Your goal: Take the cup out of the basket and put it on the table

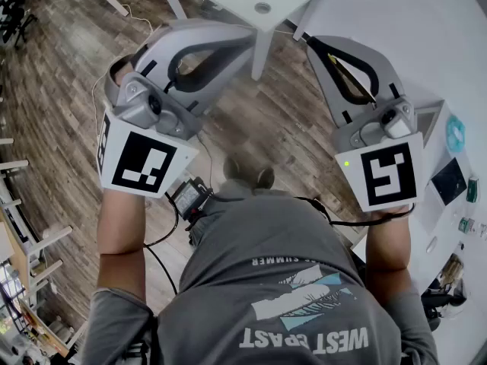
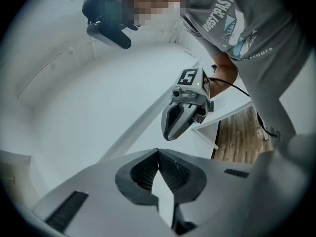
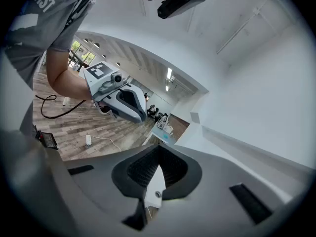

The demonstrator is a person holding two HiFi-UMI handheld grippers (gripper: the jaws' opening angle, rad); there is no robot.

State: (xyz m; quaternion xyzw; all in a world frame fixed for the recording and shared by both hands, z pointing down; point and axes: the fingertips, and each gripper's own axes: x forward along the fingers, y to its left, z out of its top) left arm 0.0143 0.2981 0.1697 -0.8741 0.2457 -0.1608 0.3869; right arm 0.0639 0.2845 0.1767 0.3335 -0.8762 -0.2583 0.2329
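Both claws clenched shut and empty above a wood floor (image 1: 68,90).
Left claw (image 2: 158,151) and right claw (image 3: 159,148) hang near a white desk (image 1: 426,44); cup and basket show in no view.

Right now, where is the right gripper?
In the head view the right gripper is held at the right, along the white table edge, with the left gripper beside it over the wood floor.

Matt grey plastic left gripper (image 2: 159,154) and right gripper (image 3: 157,152), ribbed black pads (image 3: 140,167); grainy wood floor (image 1: 61,90).
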